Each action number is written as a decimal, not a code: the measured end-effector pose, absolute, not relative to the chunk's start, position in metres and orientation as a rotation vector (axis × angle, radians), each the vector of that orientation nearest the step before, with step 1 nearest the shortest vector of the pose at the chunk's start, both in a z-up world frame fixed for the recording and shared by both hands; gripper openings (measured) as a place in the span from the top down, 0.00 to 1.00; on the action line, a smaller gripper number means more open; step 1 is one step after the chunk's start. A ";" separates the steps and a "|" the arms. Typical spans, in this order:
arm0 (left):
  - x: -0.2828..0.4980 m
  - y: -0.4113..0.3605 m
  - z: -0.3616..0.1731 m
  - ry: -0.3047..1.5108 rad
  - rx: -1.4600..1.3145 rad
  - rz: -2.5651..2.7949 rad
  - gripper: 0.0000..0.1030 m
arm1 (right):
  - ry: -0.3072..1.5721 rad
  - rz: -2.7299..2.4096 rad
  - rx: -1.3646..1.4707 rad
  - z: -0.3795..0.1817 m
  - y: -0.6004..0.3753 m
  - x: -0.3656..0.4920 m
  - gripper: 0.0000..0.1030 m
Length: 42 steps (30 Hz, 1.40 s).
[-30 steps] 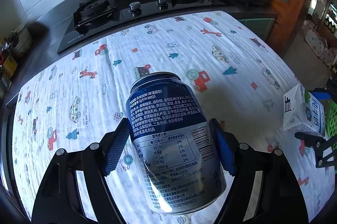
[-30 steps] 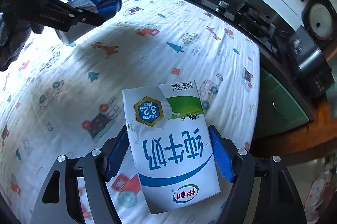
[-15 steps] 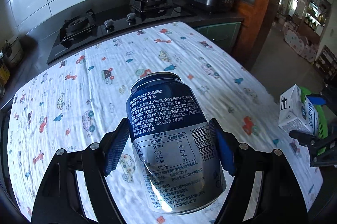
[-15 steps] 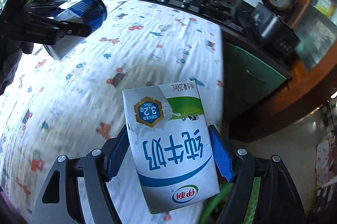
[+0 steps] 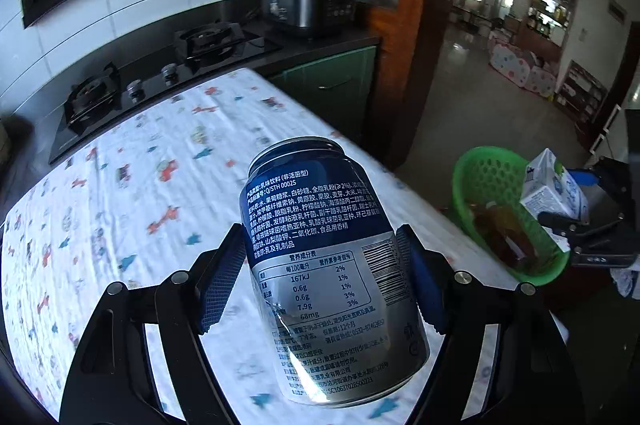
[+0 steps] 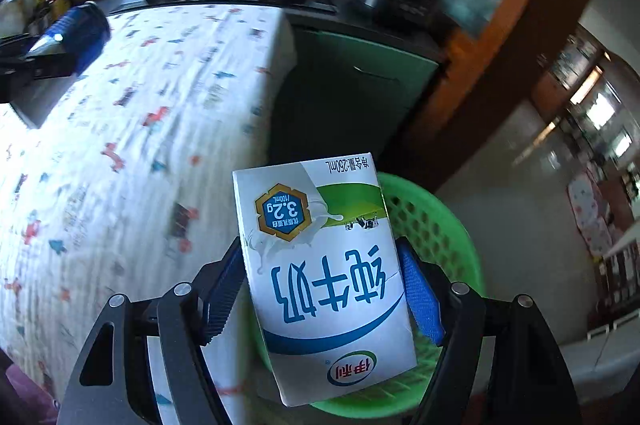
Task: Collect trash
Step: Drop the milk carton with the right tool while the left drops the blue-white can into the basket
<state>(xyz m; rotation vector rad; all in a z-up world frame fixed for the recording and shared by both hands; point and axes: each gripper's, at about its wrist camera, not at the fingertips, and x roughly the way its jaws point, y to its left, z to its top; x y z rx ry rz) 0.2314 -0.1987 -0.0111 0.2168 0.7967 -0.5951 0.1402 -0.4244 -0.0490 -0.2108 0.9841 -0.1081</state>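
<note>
two items are lifted: your left claw (image 5: 324,277) grips the can (image 5: 324,265), your right claw (image 6: 324,289) grips the milk carton (image 6: 320,265) above the green basket (image 6: 440,225); neither is dropped yet.

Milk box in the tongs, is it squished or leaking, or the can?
Nothing looks spilled. The milk carton is held upside down, its printing inverted, and the blue can looks undented. Both are simply gripped whole near the green basket.

Daylight falls bright on the cloth (image 5: 132,185), glaring off the can (image 5: 328,265); kitchen walls stay dim, right view smeared by motion blur, fisheye bending and darkening all corners
</note>
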 end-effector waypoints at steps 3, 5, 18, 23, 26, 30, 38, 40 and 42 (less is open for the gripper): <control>0.219 -0.227 -0.010 0.796 0.228 -0.639 0.28 | 0.994 -0.167 -0.171 -0.058 -0.452 0.126 0.31; 0.209 -0.248 -0.010 0.791 0.244 -0.672 0.28 | 1.001 -0.208 -0.154 -0.065 -0.467 0.119 0.31; 0.177 -0.350 -0.031 0.814 0.275 -0.795 0.28 | 1.009 -0.300 0.037 -0.107 -0.528 0.097 0.31; 0.177 -0.370 -0.042 0.833 0.280 -0.805 0.28 | 0.986 -0.285 0.081 -0.113 -0.532 0.096 0.25; 0.177 -0.377 -0.047 0.841 0.278 -0.811 0.28 | 0.970 -0.281 0.091 -0.110 -0.532 0.095 0.24; 0.177 -0.388 -0.052 0.847 0.277 -0.816 0.28 | 0.948 -0.294 0.069 -0.102 -0.532 0.088 0.23; 0.171 -0.406 -0.060 0.865 0.276 -0.844 0.27 | 0.903 -0.324 0.047 -0.084 -0.528 0.064 0.16; 0.170 -0.411 -0.062 0.869 0.272 -0.848 0.26 | 0.886 -0.336 0.059 -0.081 -0.527 0.055 0.16; 0.168 -0.414 -0.063 0.873 0.266 -0.851 0.26 | 0.875 -0.342 0.074 -0.078 -0.525 0.047 0.16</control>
